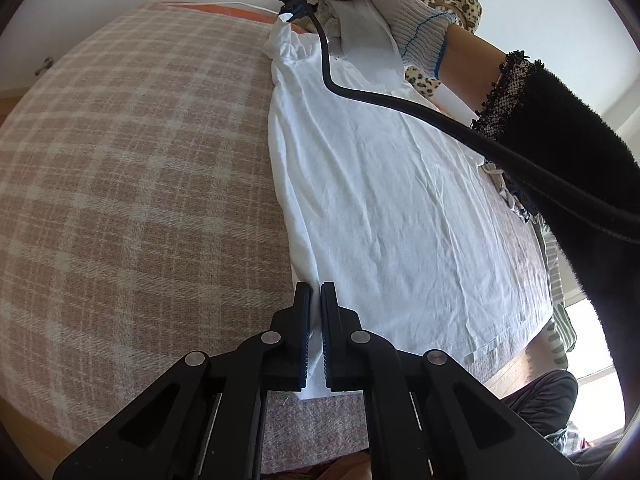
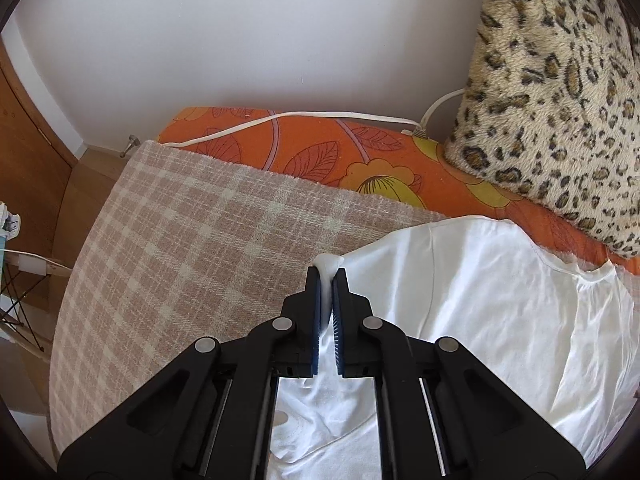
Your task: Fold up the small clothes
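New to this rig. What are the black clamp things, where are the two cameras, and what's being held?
There is no robot here. A person holds a two-finger claw in each hand, and each claw carries a fisheye camera looking forward along its fingers.

The left wrist view shows the left claw shut on one edge of a white shirt, which lies on a checked blanket. The person's gloved hand with the other claw is at the far end.

The right wrist view shows the right claw pinching a bunched bit of the same shirt. Beyond it are an orange flowered sheet, a white cable and a leopard-print pillow.
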